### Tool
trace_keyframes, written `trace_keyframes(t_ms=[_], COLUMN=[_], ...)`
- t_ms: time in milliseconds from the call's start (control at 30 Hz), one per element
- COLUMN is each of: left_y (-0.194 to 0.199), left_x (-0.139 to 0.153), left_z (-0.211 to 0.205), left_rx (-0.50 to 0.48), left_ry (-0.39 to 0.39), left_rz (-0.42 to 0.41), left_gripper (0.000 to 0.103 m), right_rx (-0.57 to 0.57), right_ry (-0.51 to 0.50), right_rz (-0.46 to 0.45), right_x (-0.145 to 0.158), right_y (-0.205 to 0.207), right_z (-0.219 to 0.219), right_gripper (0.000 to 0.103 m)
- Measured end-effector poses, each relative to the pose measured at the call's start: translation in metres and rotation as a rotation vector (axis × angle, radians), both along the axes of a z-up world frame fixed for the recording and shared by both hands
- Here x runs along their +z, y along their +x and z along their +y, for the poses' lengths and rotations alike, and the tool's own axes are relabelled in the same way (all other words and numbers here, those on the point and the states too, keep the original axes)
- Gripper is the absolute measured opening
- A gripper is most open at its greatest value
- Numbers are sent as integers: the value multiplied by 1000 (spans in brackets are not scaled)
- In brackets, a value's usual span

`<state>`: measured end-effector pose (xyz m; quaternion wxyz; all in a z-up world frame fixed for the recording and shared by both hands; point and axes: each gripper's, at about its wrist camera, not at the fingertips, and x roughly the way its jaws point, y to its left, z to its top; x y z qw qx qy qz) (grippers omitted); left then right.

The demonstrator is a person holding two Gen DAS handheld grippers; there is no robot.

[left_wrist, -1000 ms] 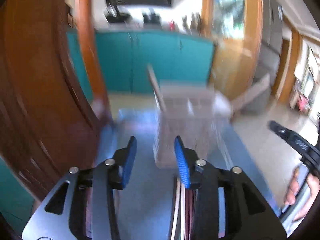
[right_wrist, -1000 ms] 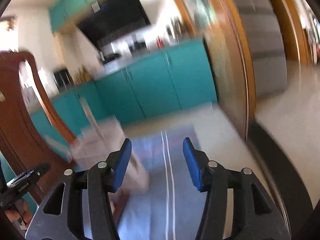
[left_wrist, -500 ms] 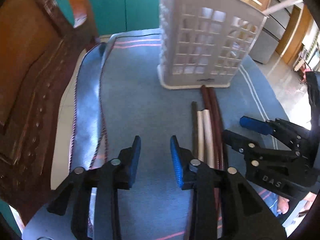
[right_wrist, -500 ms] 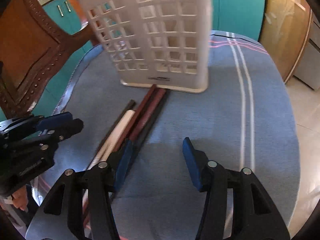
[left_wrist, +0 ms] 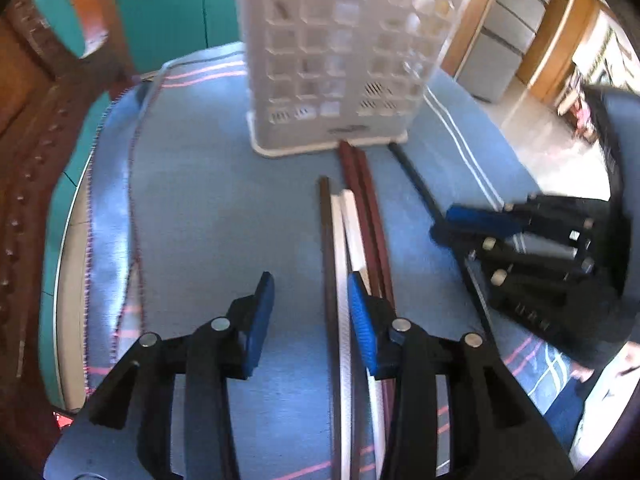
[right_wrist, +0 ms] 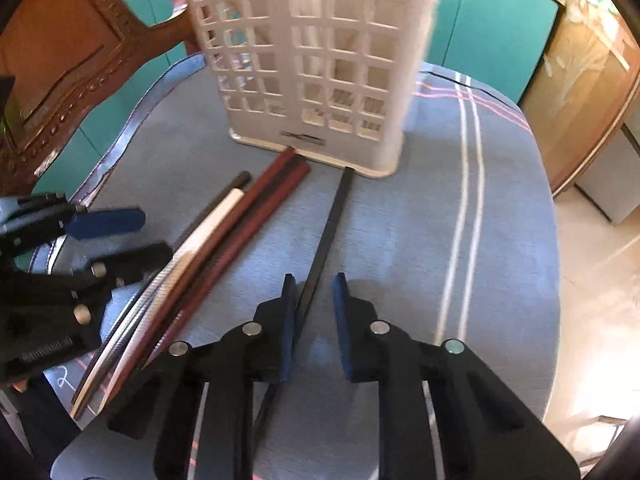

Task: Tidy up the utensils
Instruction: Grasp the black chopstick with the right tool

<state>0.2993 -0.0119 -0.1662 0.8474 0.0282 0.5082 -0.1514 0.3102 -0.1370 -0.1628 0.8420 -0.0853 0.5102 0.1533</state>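
A white lattice utensil basket (right_wrist: 316,60) stands on the blue cloth; it also shows in the left wrist view (left_wrist: 340,52). In front of it lie several long handles: two reddish-brown ones (right_wrist: 244,220), a white one (right_wrist: 204,228), a dark brown one (right_wrist: 224,192) and, apart to the right, a black one (right_wrist: 328,232). My right gripper (right_wrist: 314,304) is low over the black handle (left_wrist: 416,176), jaws narrowed but apart, the handle beside its left pad. My left gripper (left_wrist: 310,304) is open over the bundle, white handle (left_wrist: 340,248) near its right pad.
The blue cloth (right_wrist: 400,220) with white stripes covers a rounded table. A carved wooden chair back (right_wrist: 60,60) stands at the far left edge. Teal cabinets (right_wrist: 500,32) and a wooden door frame lie beyond the table.
Both grippers have come down from looking across the room to close over the table. The right gripper has shifted onto the black handle and its jaws have narrowed. The left has moved over the bundle.
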Motion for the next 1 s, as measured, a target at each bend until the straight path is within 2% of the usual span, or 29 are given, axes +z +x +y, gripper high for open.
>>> trace_keyframes(t_ms=[100,200,533,633,733,867,1000], left_y=[2,7,14,14,11,12,16], left_x=[0,-1,-3,-4,-5,-5,-6], left_z=[-3,0,20,24,16,11,17], left_rx=[6,45,120,101,83,84,142], left_ry=[-5,-11,-26,-39,-11,-14,38], left_rz=[-2,4,14,18,5,9,-7], left_gripper=[39,34,33,33,33,34,34], right_rx=[-14,-15,-32,-29,-24,-17,-13], right_ry=[4,2,23,18,6,5,-22], right_rz=[-9,-21,-35,-34,-42,-50,-71], right_x=[0,-2,4,2,2,2,1], right_y=[2,5,4,4,3,-1,-4], right_z=[-8,-11,-15,-16,-13,-8,-3], right_gripper=[20,20,21,21,22,28,31])
